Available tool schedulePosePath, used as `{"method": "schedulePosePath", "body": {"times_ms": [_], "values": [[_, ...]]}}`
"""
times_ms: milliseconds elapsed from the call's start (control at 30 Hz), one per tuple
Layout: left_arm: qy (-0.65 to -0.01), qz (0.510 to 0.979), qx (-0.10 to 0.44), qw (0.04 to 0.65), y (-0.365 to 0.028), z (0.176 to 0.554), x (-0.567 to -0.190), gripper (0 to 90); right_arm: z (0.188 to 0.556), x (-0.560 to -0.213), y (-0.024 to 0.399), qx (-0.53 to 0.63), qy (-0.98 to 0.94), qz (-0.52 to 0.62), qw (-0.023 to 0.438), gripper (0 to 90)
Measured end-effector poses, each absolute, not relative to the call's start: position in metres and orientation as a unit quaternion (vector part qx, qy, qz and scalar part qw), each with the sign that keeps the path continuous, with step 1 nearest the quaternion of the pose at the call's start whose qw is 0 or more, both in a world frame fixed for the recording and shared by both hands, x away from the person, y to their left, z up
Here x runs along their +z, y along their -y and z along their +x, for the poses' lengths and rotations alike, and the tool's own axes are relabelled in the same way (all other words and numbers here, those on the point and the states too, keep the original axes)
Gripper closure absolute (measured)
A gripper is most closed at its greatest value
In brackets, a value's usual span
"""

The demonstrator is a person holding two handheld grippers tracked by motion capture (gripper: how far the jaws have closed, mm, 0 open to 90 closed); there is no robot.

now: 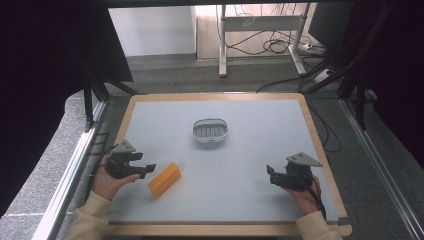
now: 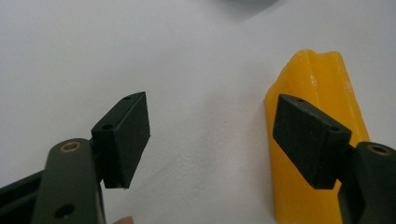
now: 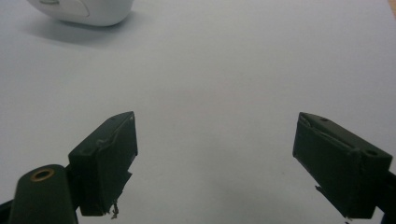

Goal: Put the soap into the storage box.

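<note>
The left gripper is seen at the lower left of the high view, held in a hand that enters from the bottom edge, with its jaws directed toward the right of the frame. In the left gripper view the jaws are set wide apart, and bare table surface is seen between them. The yellow block is located just to the right of the jaw tips in the high view, lying flat on the grey table at a diagonal. In the left gripper view the same block is placed at the right of the frame, partly covered by the right-hand jaw; contact between that jaw and the block cannot be determined. No object is clamped. The right gripper is positioned at the lower right of the high view, well apart from the block. Its jaws are likewise spread wide over bare table in the right gripper view. A white oval dish is placed near the centre of the table in the high view.
</note>
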State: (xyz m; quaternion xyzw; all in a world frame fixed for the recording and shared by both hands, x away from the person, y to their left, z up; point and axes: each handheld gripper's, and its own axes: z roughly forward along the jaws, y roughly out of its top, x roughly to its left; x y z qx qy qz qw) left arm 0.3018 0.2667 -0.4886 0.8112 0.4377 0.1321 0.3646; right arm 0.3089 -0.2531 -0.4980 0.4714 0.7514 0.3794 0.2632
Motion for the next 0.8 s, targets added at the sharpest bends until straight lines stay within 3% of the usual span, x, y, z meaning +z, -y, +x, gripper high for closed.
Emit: {"method": "schedulePosePath", "body": {"times_ms": [800], "values": [[-0.460,0.808,0.126,0.346,-0.2693,0.3016,-0.4897,28.5,0.3074,-0.5034,0.2542,0.376,-0.754,0.469,0.265,15.2]]}}
